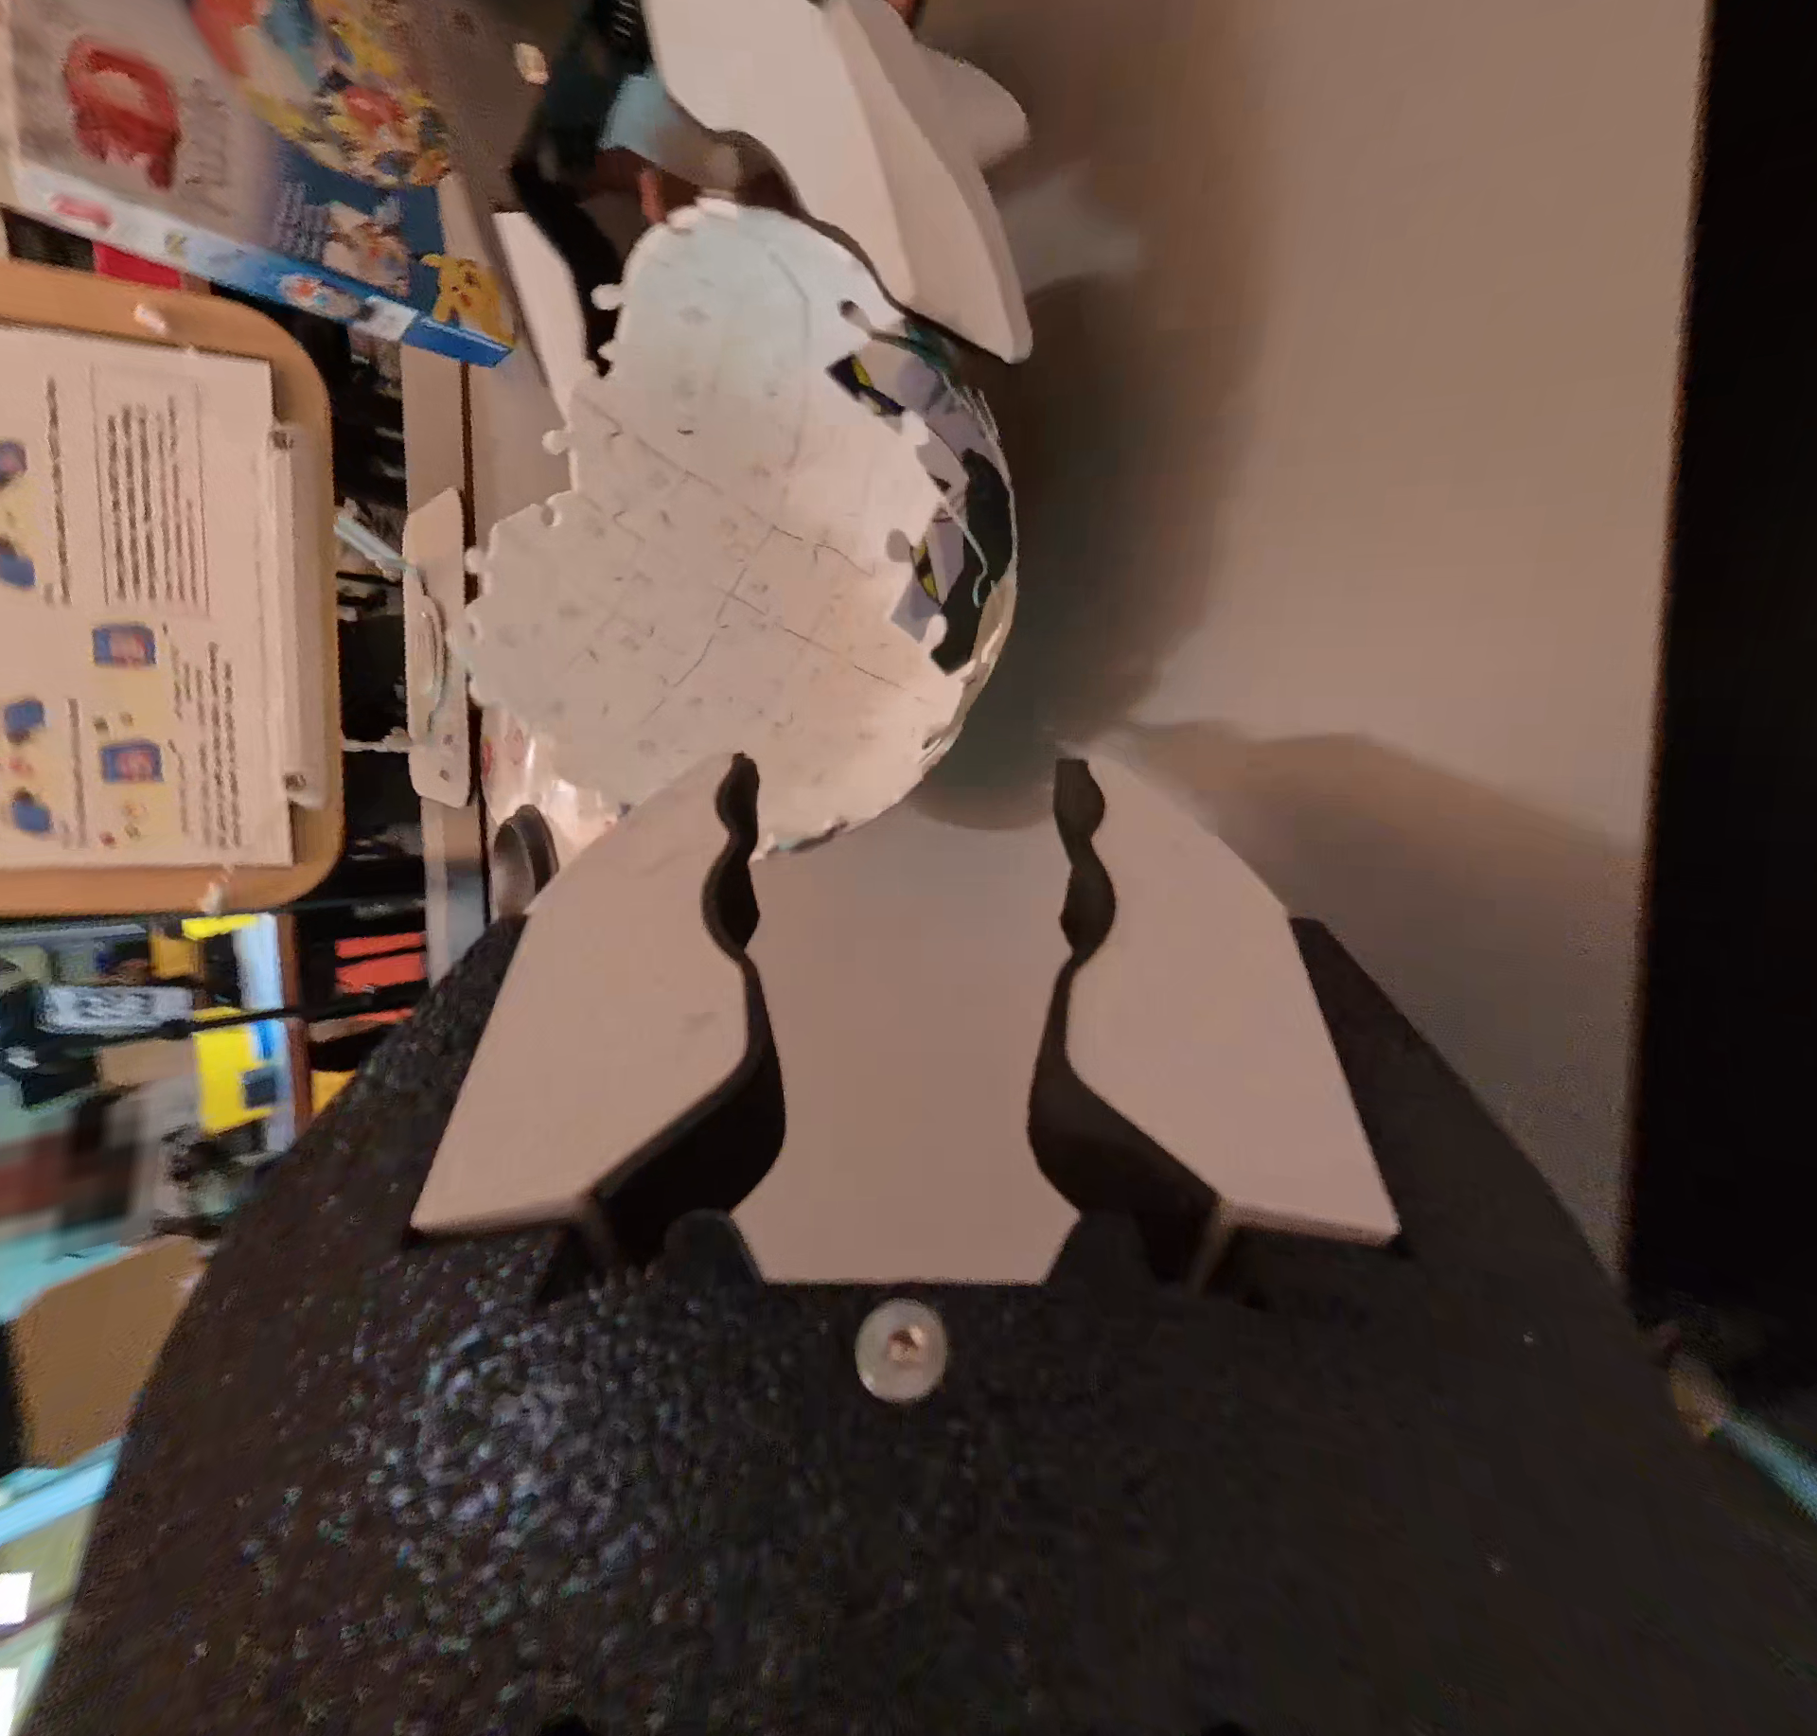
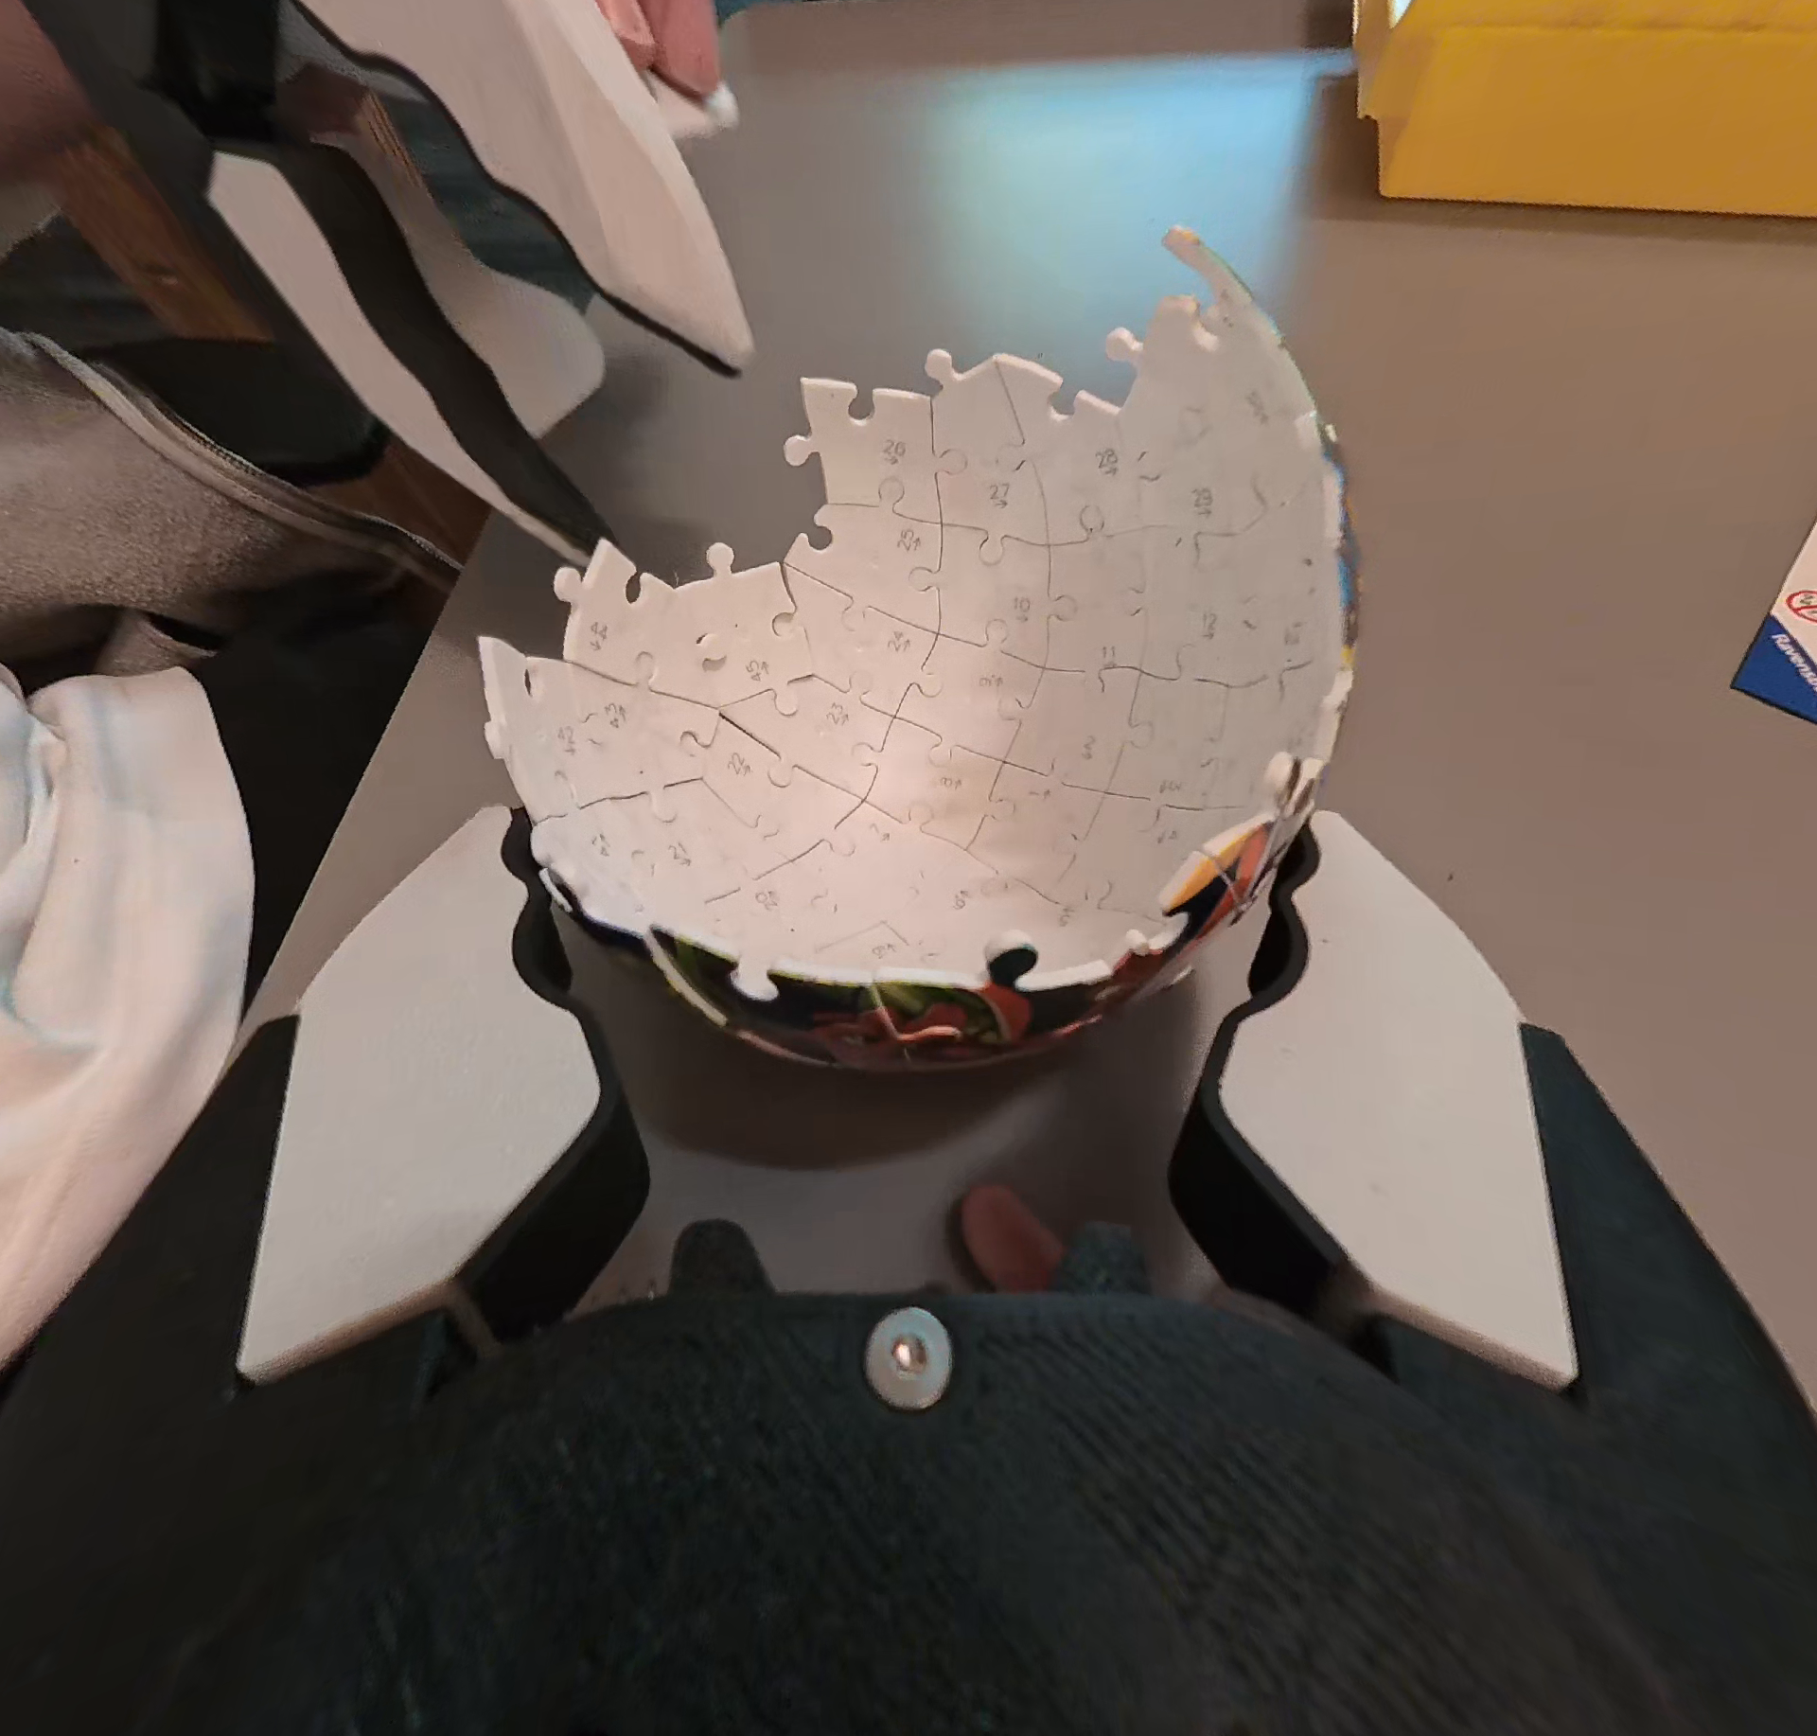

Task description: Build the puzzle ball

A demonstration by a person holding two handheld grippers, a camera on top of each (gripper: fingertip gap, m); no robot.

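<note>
The puzzle ball (image 2: 983, 686) is a partly built shell, white and numbered inside, with a colourful print outside. My right gripper (image 2: 905, 853) is shut on its lower part, one fingertip against each side, holding it over the grey table (image 2: 983, 164). My left gripper (image 2: 659, 450) comes in from the upper left, open and empty, its tips just beside the shell's jagged left rim. In the left wrist view the shell (image 1: 747, 558) is straight ahead of the open left gripper (image 1: 900, 784). The right gripper's fingers (image 1: 914, 174) grip it from above. No loose piece shows.
A yellow box (image 2: 1593, 66) stands at the far right of the table, and a blue and white printed card (image 2: 1785, 666) lies at the right edge. White cloth (image 2: 98, 902) lies off the left. The puzzle's box (image 1: 295, 115) and a tray with an instruction sheet (image 1: 147, 607) show behind. The tips of one gripper are about 9 centimeters away from the tips of the other.
</note>
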